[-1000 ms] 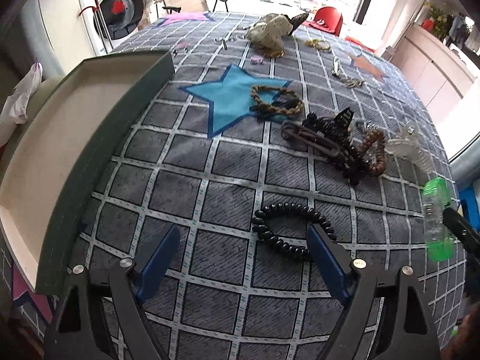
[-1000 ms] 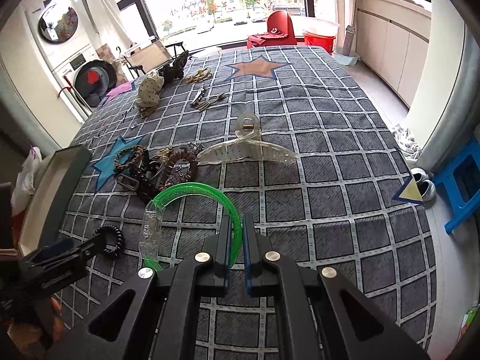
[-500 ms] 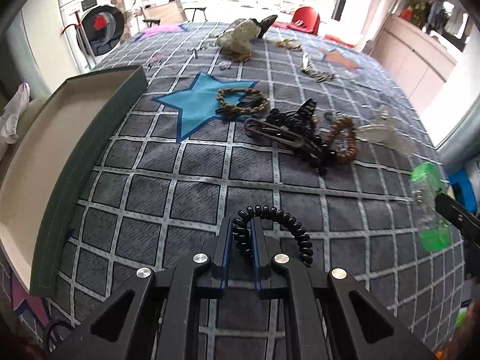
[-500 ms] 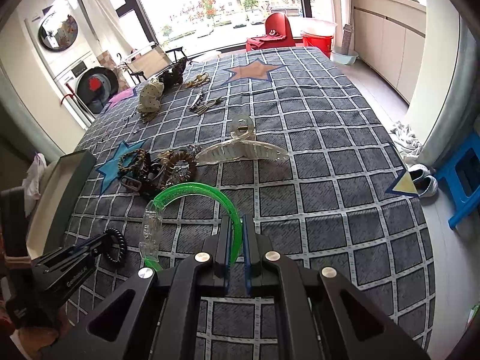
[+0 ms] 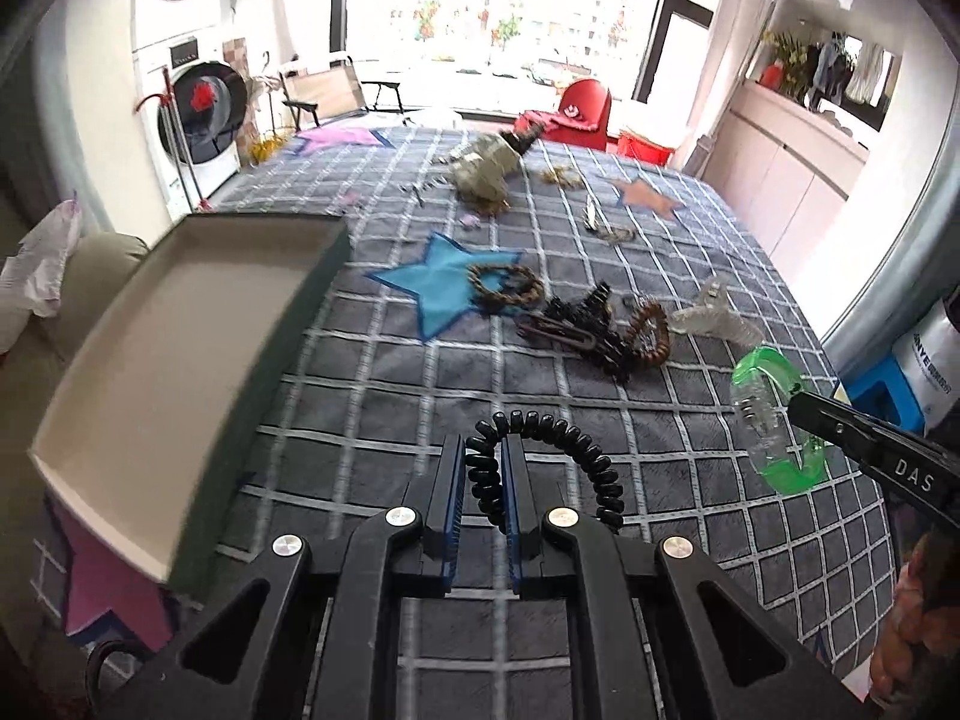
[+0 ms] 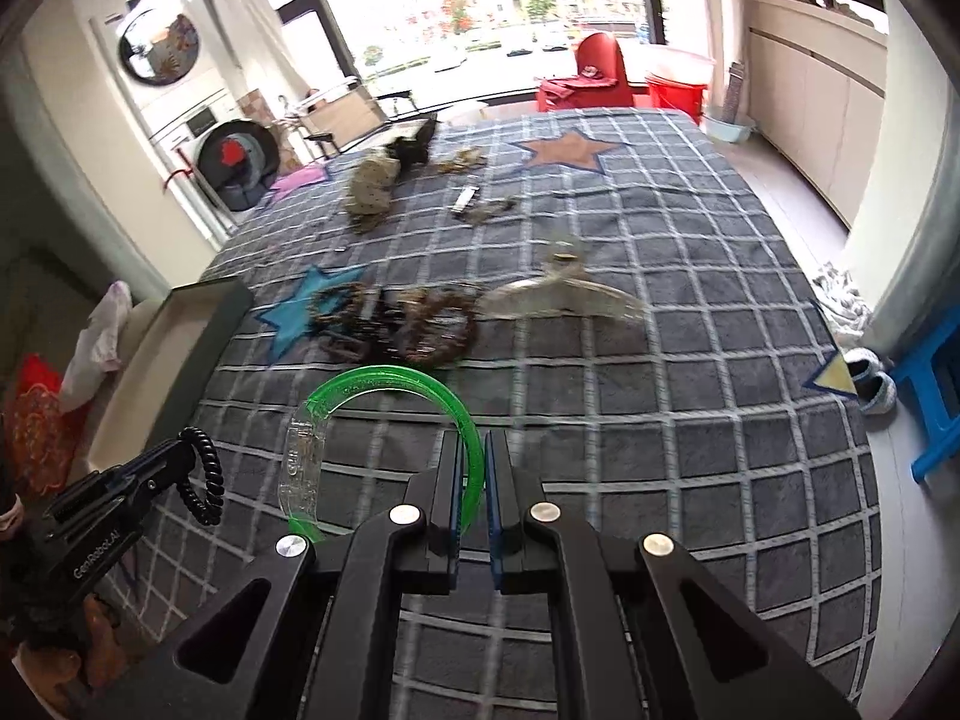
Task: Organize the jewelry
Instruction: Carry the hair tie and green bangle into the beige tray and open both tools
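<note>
The left gripper (image 5: pixel 485 450) is clamped on a black coil hair tie (image 5: pixel 543 462): its 2 blue-lined jaws pinch one side of the loop, and the rest of the coil arcs up and over to the right of them, clear of the blanket (image 5: pixel 660 432). The right gripper (image 6: pixel 477 468) is clenched on a green hair clip (image 6: pixel 384 384), its jaws squeezing the right end of the curved green band, while the arc sweeps up and left to a clear toothed part hanging at the far end. In the left camera's view that clip shows at the right edge, held off the grid-patterned blanket.

To the left of the left gripper, a shallow open tray (image 5: pixel 156 348) with dark outer walls and a pale inside sits at the blanket's edge. Further out, past both tools, a cluster of hair things lies near a blue star (image 5: pixel 447 285) on the blanket: a braided brown ring (image 5: pixel 507 285) partly on the star, dark clips (image 5: pixel 576 324), a brown coil tie (image 5: pixel 651 336), and a clear claw clip (image 5: pixel 717 321) to the right. More small pieces are scattered toward the far end, near an orange star (image 6: pixel 567 150). A washing machine (image 5: pixel 201 114) stands beyond the blanket at the left.
</note>
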